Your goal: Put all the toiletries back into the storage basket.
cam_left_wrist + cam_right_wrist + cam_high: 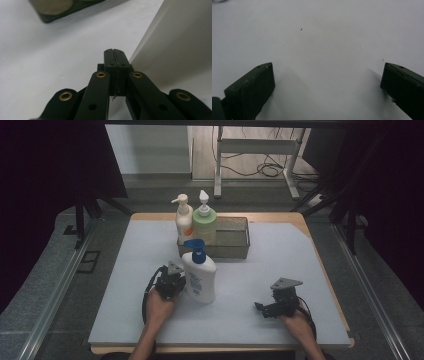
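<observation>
high view: pale mat [250, 320], dim room

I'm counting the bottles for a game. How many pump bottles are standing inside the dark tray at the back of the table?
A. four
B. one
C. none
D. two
D: in the high view, an orange-labelled white bottle and a green bottle stand together at the left end of the tray, while the blue-pump white bottle stands on the table in front of it.
</observation>
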The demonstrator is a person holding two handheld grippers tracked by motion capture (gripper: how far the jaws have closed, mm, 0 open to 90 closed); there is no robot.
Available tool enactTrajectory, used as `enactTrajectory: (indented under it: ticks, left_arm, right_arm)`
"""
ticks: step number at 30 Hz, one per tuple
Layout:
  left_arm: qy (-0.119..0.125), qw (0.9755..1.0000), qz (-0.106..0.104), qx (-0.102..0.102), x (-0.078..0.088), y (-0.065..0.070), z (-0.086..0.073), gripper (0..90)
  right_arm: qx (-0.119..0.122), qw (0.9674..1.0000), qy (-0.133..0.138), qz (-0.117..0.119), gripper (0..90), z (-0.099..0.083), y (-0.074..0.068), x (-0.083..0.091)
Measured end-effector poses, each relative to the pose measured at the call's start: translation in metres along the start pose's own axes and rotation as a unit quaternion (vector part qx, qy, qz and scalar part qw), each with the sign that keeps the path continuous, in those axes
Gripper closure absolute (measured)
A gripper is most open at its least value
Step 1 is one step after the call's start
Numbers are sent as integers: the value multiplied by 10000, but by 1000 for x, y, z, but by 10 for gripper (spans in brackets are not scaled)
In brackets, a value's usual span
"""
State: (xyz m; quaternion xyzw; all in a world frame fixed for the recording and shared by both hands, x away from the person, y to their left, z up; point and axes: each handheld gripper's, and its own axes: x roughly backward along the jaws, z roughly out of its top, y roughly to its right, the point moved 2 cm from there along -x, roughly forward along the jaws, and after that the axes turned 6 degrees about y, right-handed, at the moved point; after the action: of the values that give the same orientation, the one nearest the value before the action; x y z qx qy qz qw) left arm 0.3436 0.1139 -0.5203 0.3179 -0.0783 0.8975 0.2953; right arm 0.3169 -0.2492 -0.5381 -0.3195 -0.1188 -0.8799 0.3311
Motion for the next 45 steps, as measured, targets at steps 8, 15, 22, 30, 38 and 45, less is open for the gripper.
enactTrajectory:
  ticks: [8, 15, 22, 30, 38, 45]
  left_arm:
    - [-13, 9998, -98, -151, -2, 14, 3, 892]
    - [-36, 9994, -204, -260, -2, 25, 5, 892]
    - [-52, 9988, -314, -381, -4, 36, 7, 892]
    - [-41, 9974, -505, -513, -7, 54, 8, 892]
    - [-69, 9965, -580, -602, -9, 57, 8, 892]
    - [-50, 9967, -453, -667, -5, 53, 8, 893]
  right_arm:
    - [0, 10000, -1, 1, 0, 0, 0, 0]
    - [13, 10000, 8, -3, 0, 0, 0, 0]
    - [2, 10000, 0, 0, 0, 0, 0, 0]
    - [4, 10000, -6, 4, 0, 0, 0, 0]
    - [19, 10000, 3, 2, 0, 0, 0, 0]
    - [20, 10000, 2, 1, 0, 0, 0, 0]
